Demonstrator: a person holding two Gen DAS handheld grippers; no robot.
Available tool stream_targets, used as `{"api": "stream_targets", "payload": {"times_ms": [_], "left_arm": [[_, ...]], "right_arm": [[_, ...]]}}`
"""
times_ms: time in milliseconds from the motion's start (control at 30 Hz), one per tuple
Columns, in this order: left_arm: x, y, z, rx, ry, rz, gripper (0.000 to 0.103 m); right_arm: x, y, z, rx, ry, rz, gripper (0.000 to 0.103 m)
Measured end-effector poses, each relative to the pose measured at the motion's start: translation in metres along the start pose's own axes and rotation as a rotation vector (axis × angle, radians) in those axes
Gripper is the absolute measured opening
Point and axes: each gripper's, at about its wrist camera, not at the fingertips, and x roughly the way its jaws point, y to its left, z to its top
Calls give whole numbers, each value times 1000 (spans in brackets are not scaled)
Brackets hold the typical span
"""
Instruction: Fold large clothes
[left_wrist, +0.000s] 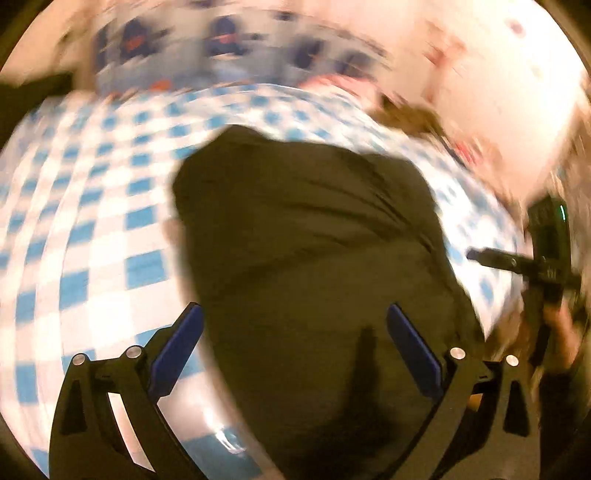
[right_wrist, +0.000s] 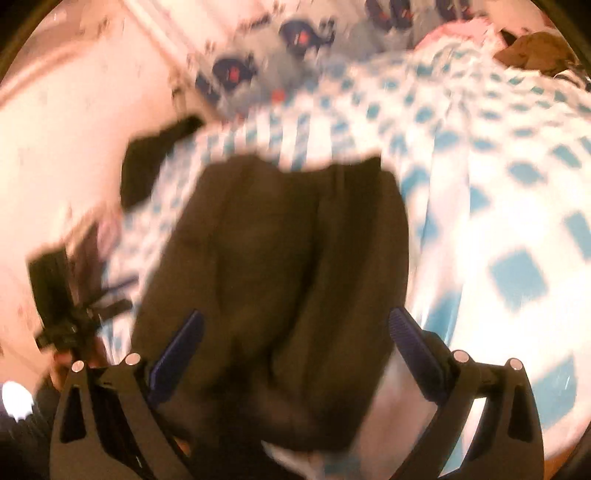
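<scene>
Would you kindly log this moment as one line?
phase: folding | garment: dark, bunched on checked sheet | left gripper: open | right gripper: open | frames: blurred

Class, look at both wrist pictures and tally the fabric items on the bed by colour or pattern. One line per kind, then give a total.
Dark olive garment: 1
Blue-and-white checked sheet: 1
Grey-blue printed cloth with dark motifs: 1
Small black cloth at the sheet's edge: 1
Total: 4
Blur hides finer detail.
</scene>
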Motion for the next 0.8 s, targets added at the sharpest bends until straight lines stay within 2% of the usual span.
{"api": "stream_targets", "payload": {"times_ms": [67,100,167,233,333,400,433,500,600,633,733,800], "left_arm": [[10,33,4,-167,27,-49,95],[19,48,3,-241,55,-74,95],[37,62,0,-310,99,-112,95],[51,64,-2,-331,125,-167,95],[64,58,0,-324,148,-220,95],[76,49,2,-320,172,-267,95],[83,47,4,-327,191,-289,95],[89,39,5,-315,197,-280,95],[90,29,6,-274,195,-254,95],[91,26,8,-255,194,-247,95],[79,3,10,-116,153,-198,94],[61,-11,13,-34,109,-168,90]], "right_arm": [[19,13,16,-52,0,-35,96],[39,17,23,-88,31,-99,96],[74,18,22,-163,111,-265,96],[88,4,14,-122,146,-295,96],[70,-8,-3,-120,123,-369,96],[67,-19,-10,-111,132,-384,96],[68,-22,-13,-93,140,-375,96],[69,-31,-12,-24,169,-314,96],[80,-65,-15,194,216,-103,97],[78,-67,-19,212,202,-79,98],[77,-49,-30,193,166,-68,98],[77,-32,-35,182,151,-18,98]]}}
